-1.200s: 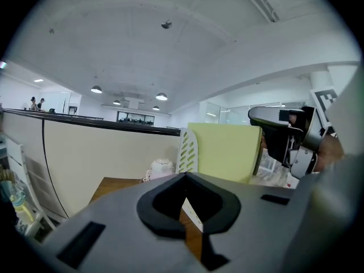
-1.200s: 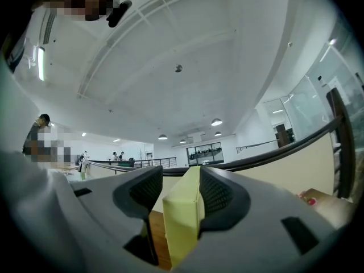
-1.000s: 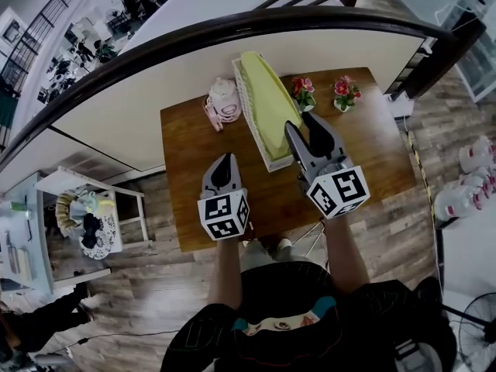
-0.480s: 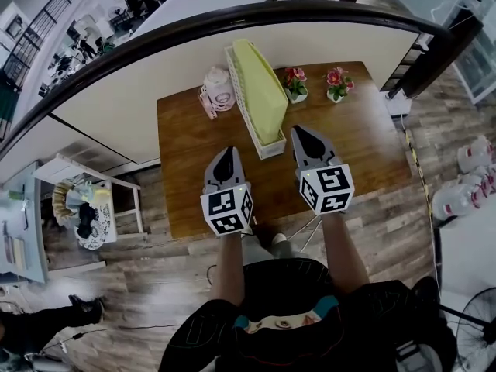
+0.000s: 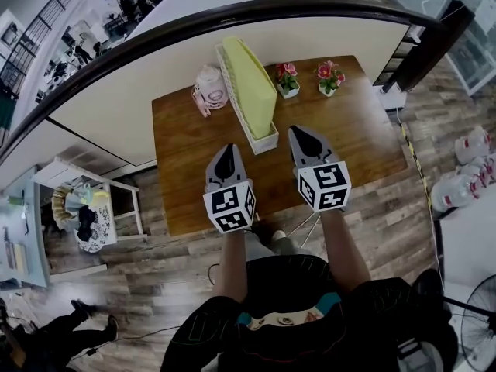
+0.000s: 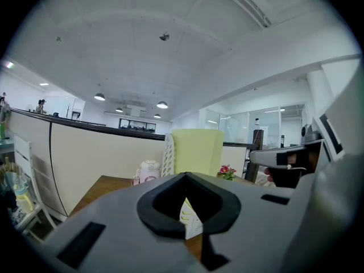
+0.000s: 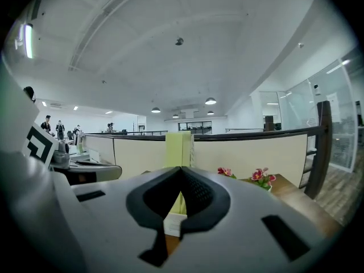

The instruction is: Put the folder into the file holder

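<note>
The yellow-green folder (image 5: 249,84) stands upright inside the white slatted file holder (image 5: 262,143) on the wooden table (image 5: 356,130). Both grippers hover over the table's near edge, apart from the holder. My left gripper (image 5: 225,152) is to the left of the holder's near end, its jaws together and empty. My right gripper (image 5: 298,134) is to the right of that end, shut with nothing in it. In the left gripper view the folder (image 6: 196,149) rises beyond the closed jaw tips (image 6: 185,176). The right gripper view shows the folder (image 7: 178,149) edge-on past the closed tips (image 7: 181,169).
A pink and white kettle (image 5: 209,87) sits left of the holder at the table's back. Two small flower pots (image 5: 287,78) (image 5: 328,76) stand to the holder's right. A cream partition with a dark rail (image 5: 232,18) runs behind the table. A white side stand (image 5: 85,215) is at floor left.
My right gripper has drawn back from the holder's near end toward the person, and its jaws have closed. The left gripper has edged slightly forward. The folder stays in the holder.
</note>
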